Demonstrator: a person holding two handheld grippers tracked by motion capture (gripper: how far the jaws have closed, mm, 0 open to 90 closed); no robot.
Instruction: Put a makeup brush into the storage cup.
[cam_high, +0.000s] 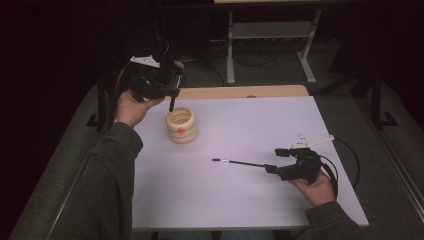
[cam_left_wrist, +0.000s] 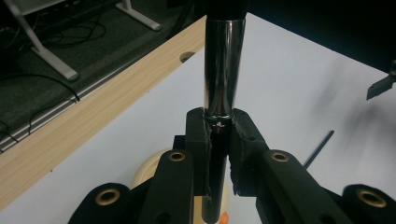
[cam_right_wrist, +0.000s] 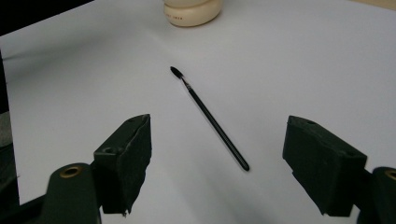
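Note:
A thick brush (cam_high: 173, 87) with a chrome sleeve (cam_left_wrist: 224, 70) and black handle stands upright in my left gripper (cam_high: 175, 91), which is shut on it. The lower end of the handle hangs just over the rim of a cream ringed pot (cam_high: 181, 125). In the left gripper view the pads (cam_left_wrist: 198, 140) clamp the handle just behind the sleeve, with the pot (cam_left_wrist: 144, 172) below. A thin black brush (cam_high: 240, 162) lies flat on the white table, tip pointing left. My right gripper (cam_high: 276, 160) rests at its handle end, open; the thin brush (cam_right_wrist: 210, 119) lies between and ahead of the jaws, untouched.
The white table top (cam_high: 240, 200) has a wooden strip (cam_high: 240, 92) with a hole along its far edge. Beyond it are metal desk legs (cam_high: 230, 50) and cables on a dark floor. The pot (cam_right_wrist: 191, 11) sits at the top of the right gripper view.

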